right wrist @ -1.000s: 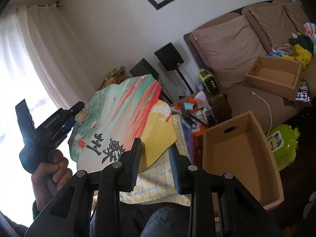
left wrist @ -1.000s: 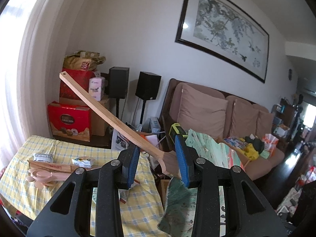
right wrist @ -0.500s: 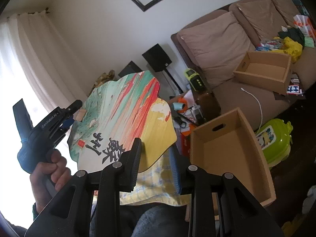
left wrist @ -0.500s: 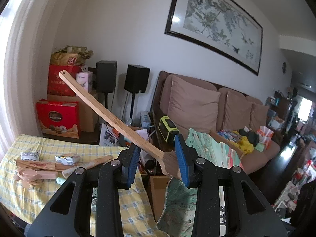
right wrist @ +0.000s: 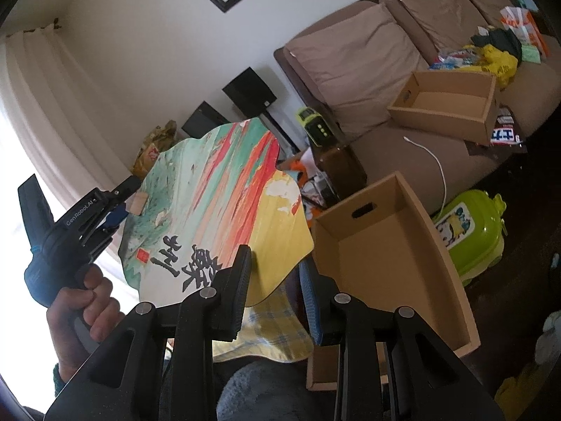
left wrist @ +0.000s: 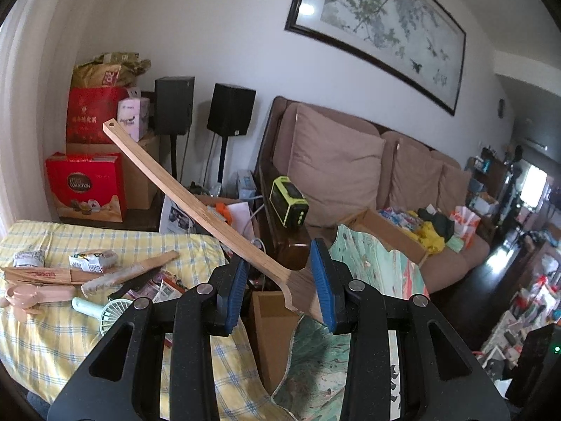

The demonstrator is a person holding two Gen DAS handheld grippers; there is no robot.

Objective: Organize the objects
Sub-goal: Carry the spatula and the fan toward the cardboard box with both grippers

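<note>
You face a brown cushioned sofa [left wrist: 368,175] set against a plain white wall [left wrist: 217,35]. Above the sofa hangs a long dark-framed ink painting [left wrist: 382,31]. Left of the sofa stand two black speakers [left wrist: 231,108], and further left pale curtains [right wrist: 45,105] glow with daylight. Right of it, dark glossy floor [left wrist: 498,263] reflects light

The left gripper [right wrist: 115,207] carries "GenRobot.AI" in white along its black body. The red gift box [left wrist: 86,187] at far left reads "COLLECTION", the word above it too blurred to read. The painted fan [right wrist: 217,207] bears large black brush characters and a small red seal.
</note>
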